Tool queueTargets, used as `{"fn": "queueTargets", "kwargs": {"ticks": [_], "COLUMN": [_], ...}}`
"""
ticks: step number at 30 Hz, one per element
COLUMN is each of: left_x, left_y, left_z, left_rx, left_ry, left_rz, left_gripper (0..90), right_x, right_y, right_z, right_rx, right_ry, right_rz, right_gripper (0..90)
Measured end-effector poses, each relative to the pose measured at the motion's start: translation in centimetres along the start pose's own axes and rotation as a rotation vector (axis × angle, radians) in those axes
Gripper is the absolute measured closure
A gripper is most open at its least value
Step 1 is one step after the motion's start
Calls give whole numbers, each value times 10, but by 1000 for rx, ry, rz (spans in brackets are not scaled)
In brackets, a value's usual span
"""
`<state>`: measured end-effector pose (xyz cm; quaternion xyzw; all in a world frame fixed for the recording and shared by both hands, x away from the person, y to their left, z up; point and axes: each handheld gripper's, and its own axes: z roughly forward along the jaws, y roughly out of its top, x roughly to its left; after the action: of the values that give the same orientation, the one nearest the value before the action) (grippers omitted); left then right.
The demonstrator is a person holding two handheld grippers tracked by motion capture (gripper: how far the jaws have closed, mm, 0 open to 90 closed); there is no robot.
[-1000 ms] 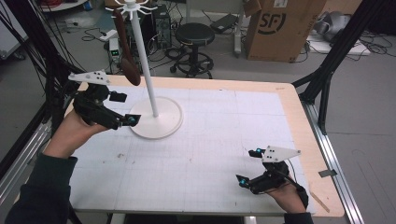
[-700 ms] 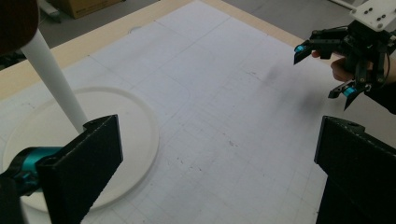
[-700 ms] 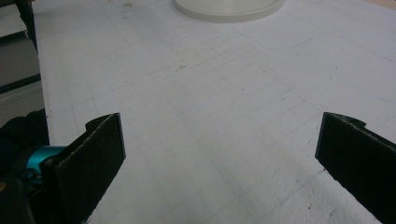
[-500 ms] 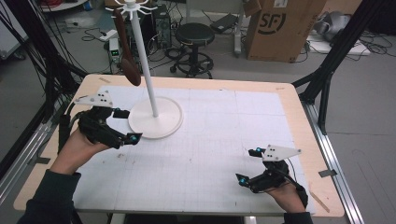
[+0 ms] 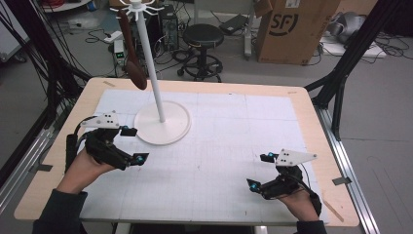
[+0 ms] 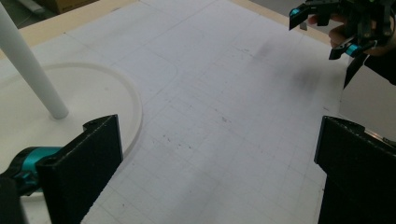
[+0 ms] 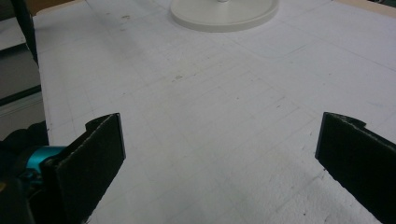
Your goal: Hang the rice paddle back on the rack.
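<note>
A white stand with a round base point(image 5: 173, 130) and a thin pole point(image 5: 151, 73) rises at the back left of the white gridded mat point(image 5: 229, 141). A long brown utensil point(image 5: 131, 53) hangs from the hooks at its top. My left gripper point(image 5: 135, 144) is open just left of and in front of the base, holding nothing. In the left gripper view the jaws of the left gripper point(image 6: 219, 135) stand wide apart over bare mat, with the base point(image 6: 93, 102) at their left. My right gripper point(image 5: 259, 170) is open near the front right, and in its own view the right gripper point(image 7: 224, 126) has nothing between its jaws.
The wooden table edge point(image 5: 311, 122) frames the mat. Behind the table stand a black stool point(image 5: 202, 36) and a cardboard box point(image 5: 292, 29), with cables on the floor. Black frame posts point(image 5: 341, 83) rise at the right side.
My left gripper has drawn back from beside the stand's base toward the front of the table. The right gripper has stayed put.
</note>
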<state>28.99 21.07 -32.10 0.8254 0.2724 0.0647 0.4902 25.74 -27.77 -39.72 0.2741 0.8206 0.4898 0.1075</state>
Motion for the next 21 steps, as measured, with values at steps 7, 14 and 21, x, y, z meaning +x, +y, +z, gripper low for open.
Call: {"fn": "queueTargets", "kwargs": {"ticks": [7, 14, 21], "left_x": [-3, -3, -1], "left_y": [-17, -35, -40], "left_z": [5, 7, 9], "left_rx": [-8, -26, -20], "left_ry": [-10, -18, -19], "left_rz": [10, 14, 20], "left_gripper": [16, 16, 16], "right_x": [-1, 0, -2], "right_y": [1, 0, -1], "right_z": [1, -2, -2], "right_rx": [-1, -14, -13], "right_ry": [-1, -16, -23], "right_rz": [3, 20, 17], "right_gripper": [3, 3, 3]}}
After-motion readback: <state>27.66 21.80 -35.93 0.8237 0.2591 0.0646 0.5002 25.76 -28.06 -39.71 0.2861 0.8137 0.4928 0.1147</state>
